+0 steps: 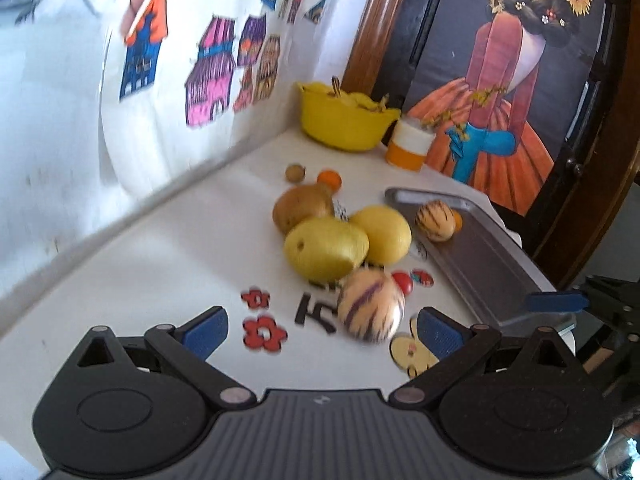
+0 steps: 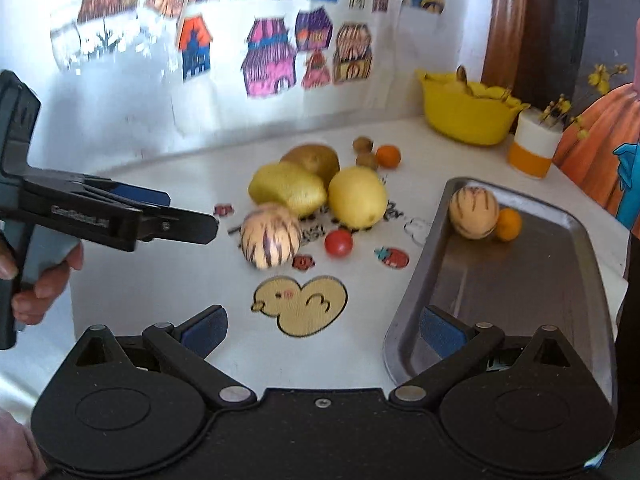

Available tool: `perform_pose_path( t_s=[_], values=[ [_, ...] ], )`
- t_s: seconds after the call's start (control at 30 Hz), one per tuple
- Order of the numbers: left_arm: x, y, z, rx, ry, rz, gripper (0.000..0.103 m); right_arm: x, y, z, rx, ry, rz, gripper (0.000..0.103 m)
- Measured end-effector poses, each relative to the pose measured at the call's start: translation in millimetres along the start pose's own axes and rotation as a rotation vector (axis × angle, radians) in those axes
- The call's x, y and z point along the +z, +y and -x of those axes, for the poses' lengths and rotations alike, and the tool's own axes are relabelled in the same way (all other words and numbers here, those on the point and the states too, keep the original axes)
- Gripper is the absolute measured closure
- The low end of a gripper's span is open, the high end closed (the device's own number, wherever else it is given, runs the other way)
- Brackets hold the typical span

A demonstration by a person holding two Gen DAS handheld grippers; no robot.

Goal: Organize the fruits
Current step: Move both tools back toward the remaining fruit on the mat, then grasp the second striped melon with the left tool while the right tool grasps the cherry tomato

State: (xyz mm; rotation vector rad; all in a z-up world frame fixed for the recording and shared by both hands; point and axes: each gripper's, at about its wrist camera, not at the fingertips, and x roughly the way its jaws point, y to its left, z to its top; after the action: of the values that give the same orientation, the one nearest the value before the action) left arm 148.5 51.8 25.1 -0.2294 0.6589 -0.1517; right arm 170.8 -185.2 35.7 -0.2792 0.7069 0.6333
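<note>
Blue-padded left gripper (image 1: 322, 330): jaws spread wide, nothing between them, poised just short of the striped melon (image 1: 370, 306). Right gripper (image 2: 324, 330): likewise wide and empty, low over the table (image 2: 160, 292) with one pad above the near corner of the metal tray (image 2: 560, 320).

Striped melon, item in hand: cream skin with dark purple streaks, lying loose on the table beside the two yellow fruits (image 1: 348, 244), well clear of the tray. Judged firm, smooth-skinned, moderately light, and apt to roll or squirt from the pads; hold best taken across its widest middle, pads on opposite flanks, with gentle pressure. Nearly round; long axis appears to run toward the gripper and slightly left, though blur makes this uncertain.

Nearby: small red tomato (image 2: 338, 243) just beside it; brown fruit (image 1: 302, 206) behind the yellow pair.

Tray contents: second striped melon (image 2: 474, 212) touching a small orange (image 2: 508, 224).
</note>
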Motion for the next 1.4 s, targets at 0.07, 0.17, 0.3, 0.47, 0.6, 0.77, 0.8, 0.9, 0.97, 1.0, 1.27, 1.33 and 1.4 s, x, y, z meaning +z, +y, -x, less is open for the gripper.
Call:
perform_pose_path(
  t_s=[0.07,0.17,0.3,0.47,0.6,0.77,0.8,0.9,0.97,1.0,1.27,1.33,1.4],
  values=[
    [-6,1,-1,-0.016,0.007,-0.009,0.000,0,2,-8,-0.017,0.017,0.019,0.001],
    [-11,-3,-4,-0.033,0.012,-0.036,0.000,-1,3,-17,-0.034,0.029,0.042,0.001],
    [-15,-9,-9,-0.061,0.013,-0.053,0.000,2,1,-27,-0.070,0.028,0.063,0.001],
    [-13,-10,-19,-0.068,0.021,-0.026,0.000,6,-3,-37,-0.123,0.007,0.097,0.003],
    [-11,-11,-27,-0.066,0.024,-0.015,0.000,9,-9,-43,-0.142,-0.021,0.108,0.007],
    [-9,-15,-33,-0.069,0.022,-0.035,0.001,13,-18,-50,-0.142,-0.051,0.088,0.013],
    [-9,-16,-35,-0.075,0.021,-0.040,0.001,13,-21,-51,-0.135,-0.054,0.077,0.014],
    [-10,-18,-37,-0.086,0.019,-0.062,0.002,16,-30,-56,-0.103,-0.058,0.042,0.019],
    [-11,-22,-38,-0.078,0.015,-0.086,0.009,19,-34,-61,-0.072,-0.052,0.021,0.022],
    [-11,-23,-39,-0.074,0.014,-0.096,0.010,20,-34,-62,-0.062,-0.052,0.015,0.024],
    [-8,-28,-45,-0.063,0.016,-0.140,0.028,30,-35,-76,0.008,-0.055,0.014,0.040],
    [-7,-29,-47,-0.061,0.017,-0.149,0.031,31,-37,-79,0.035,-0.051,-0.002,0.043],
    [-6,-30,-48,-0.058,0.016,-0.155,0.033,33,-40,-82,0.067,-0.045,-0.024,0.049]
  ],
)
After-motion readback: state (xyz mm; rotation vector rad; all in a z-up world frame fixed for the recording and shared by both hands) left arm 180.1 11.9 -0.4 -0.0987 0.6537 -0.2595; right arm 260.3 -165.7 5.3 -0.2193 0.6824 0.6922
